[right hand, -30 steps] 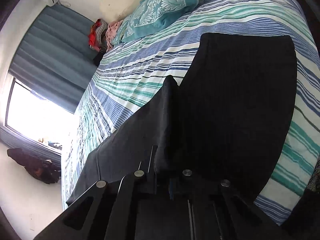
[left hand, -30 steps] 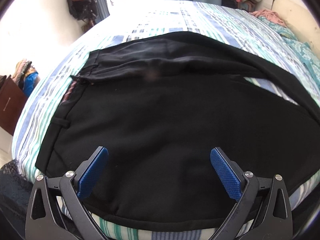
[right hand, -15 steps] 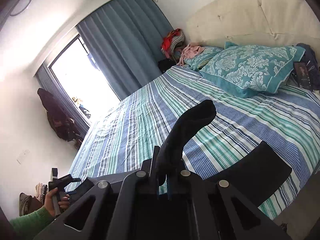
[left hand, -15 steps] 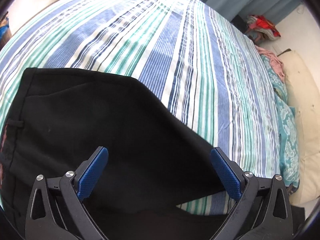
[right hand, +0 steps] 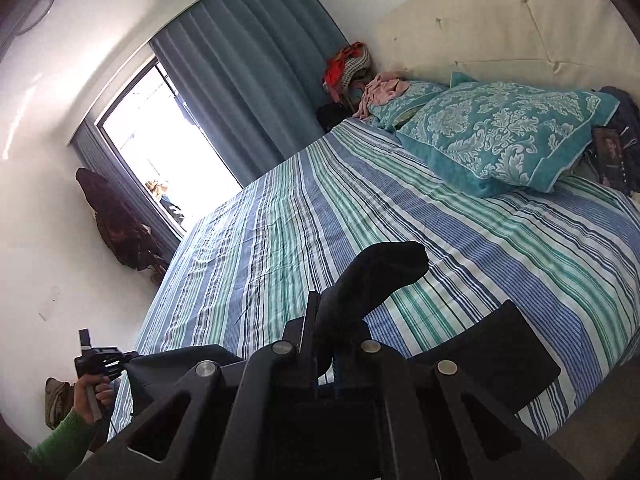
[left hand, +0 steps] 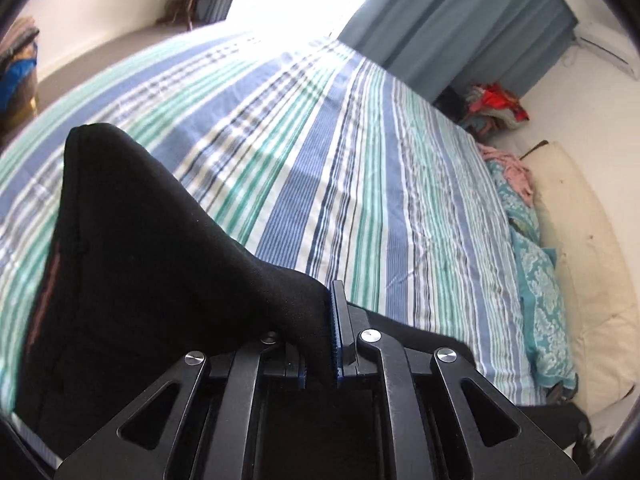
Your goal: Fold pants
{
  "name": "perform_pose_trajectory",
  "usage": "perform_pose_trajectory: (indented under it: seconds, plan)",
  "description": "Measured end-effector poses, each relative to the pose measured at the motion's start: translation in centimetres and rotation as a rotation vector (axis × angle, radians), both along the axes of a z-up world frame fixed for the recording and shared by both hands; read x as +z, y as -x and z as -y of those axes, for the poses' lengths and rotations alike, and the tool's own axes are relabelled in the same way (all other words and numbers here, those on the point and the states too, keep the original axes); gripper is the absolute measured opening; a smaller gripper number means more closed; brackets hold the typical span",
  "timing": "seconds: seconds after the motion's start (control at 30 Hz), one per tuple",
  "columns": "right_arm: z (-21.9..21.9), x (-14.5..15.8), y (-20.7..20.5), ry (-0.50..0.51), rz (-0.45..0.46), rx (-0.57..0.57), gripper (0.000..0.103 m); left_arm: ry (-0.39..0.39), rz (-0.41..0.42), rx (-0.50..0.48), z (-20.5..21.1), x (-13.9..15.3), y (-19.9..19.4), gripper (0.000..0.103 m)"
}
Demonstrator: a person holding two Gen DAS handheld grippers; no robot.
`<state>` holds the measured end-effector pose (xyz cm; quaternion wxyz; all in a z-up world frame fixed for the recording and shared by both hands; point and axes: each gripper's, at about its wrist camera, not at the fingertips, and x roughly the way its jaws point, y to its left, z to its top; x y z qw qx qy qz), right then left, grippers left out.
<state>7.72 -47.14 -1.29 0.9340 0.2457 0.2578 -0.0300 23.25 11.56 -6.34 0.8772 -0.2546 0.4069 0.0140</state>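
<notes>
The black pants hang lifted over a striped bed. My left gripper has a bunch of their fabric between its blue pads; its jaws are closing and the pads press on the cloth. In the right wrist view my right gripper is shut on another fold of the pants, which sticks up past the fingers. A flat black part of the pants still lies at the bed's near edge. The left gripper also shows there, low at the left, held by a hand in a green sleeve.
Teal patterned pillows lie against a cream headboard. A heap of clothes sits in the corner by blue curtains and a bright window. Dark clothing hangs on the left wall.
My left gripper went from wide open over the flat pants to shut on their cloth and rose with it. The right gripper rose and rolled while it kept hold of its fold.
</notes>
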Motion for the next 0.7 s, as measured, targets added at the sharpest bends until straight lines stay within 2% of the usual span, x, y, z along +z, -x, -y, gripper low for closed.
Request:
perform_pose_trajectory:
  seconds: [0.07,0.17,0.2,0.27,0.33,0.37,0.5,0.6,0.7]
  plan:
    - [1.7,-0.8,-1.1,-0.015,-0.027,-0.010,0.005,-0.076,0.000,0.016,0.9,-0.7,5.3,0.018]
    - [4.7,-5.1,-2.5,-0.032,-0.155,-0.039,0.005,-0.152,-0.123,0.013,2.8,-6.6,10.6,0.018]
    - [5.8,-7.2,-2.7,-0.043,-0.219,-0.054,0.005,-0.159,-0.177,0.001,3.2,-8.8,11.4,0.018]
    - [7.6,-11.7,-2.7,-0.059,-0.364,-0.082,0.005,-0.110,-0.246,0.000,3.5,-11.8,12.6,0.016]
    - [9.0,-15.0,-2.1,-0.083,-0.463,-0.113,0.005,-0.071,-0.258,0.008,3.6,-12.5,13.1,0.016]
    - [9.3,-15.9,-1.8,-0.073,-0.494,-0.124,0.005,-0.081,-0.257,-0.003,3.9,-12.3,13.0,0.016]
    - [9.8,-16.7,-1.2,-0.039,-0.519,-0.128,0.005,-0.117,-0.259,-0.033,4.8,-11.5,13.0,0.016]
    - [9.5,-15.7,-1.2,0.018,-0.514,-0.122,0.005,-0.105,-0.268,-0.045,5.1,-11.0,13.7,0.014]
    - [8.9,-14.3,-1.6,0.085,-0.496,-0.103,0.005,-0.150,-0.266,-0.072,5.8,-10.8,13.9,0.012]
